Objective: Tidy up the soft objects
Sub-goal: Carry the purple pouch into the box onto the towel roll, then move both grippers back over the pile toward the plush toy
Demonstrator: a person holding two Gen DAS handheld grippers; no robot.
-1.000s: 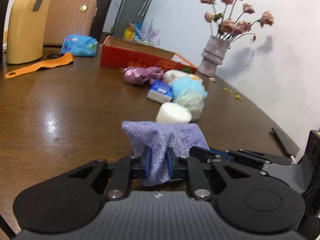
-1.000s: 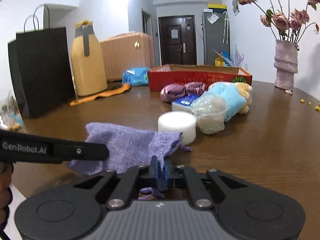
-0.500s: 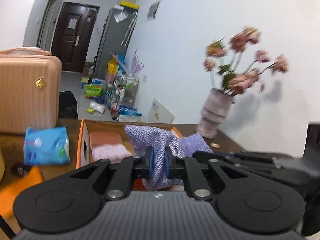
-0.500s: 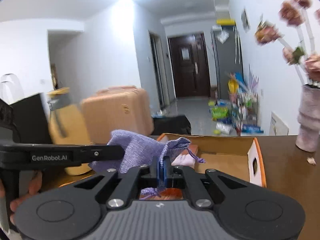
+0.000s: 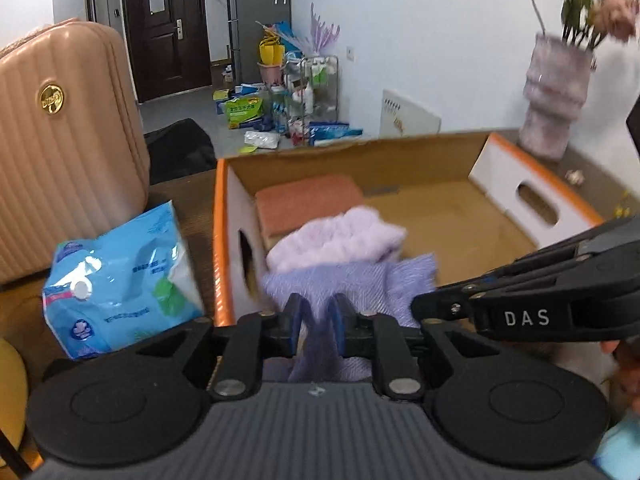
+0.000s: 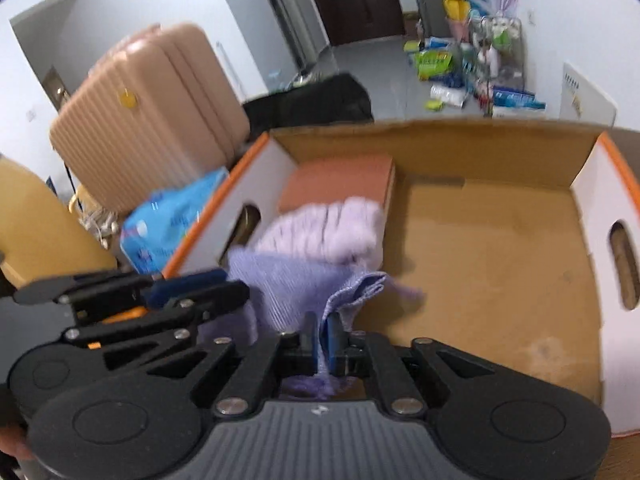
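A purple woven cloth (image 5: pixel 360 280) (image 6: pixel 288 284) hangs between both grippers over the near left part of an open cardboard box (image 5: pixel 222 240) (image 6: pixel 440 136). My left gripper (image 5: pixel 318 316) has the cloth's left end between its pads; its jaws are opening. My right gripper (image 6: pixel 322 332) pinches the cloth's right corner, and its jaws are opening too. Each gripper shows in the other's view: the right gripper (image 5: pixel 420 304) and the left gripper (image 6: pixel 236 292). Inside the box lie a fluffy lilac piece (image 5: pixel 336 240) (image 6: pixel 324 228) and an orange-pink block (image 5: pixel 308 200) (image 6: pixel 340 178).
A blue tissue pack (image 5: pixel 116 280) lies just left of the box, with a pink suitcase (image 5: pixel 60 140) behind it. A vase (image 5: pixel 556 84) with flowers stands at the far right. A yellow jug (image 6: pixel 32 224) stands to the left. The box's right floor (image 6: pixel 480 240) is bare.
Both grippers have carried the purple cloth from the near table, past the pile of soft things, to above the box. The cloth now droops onto the lilac piece.
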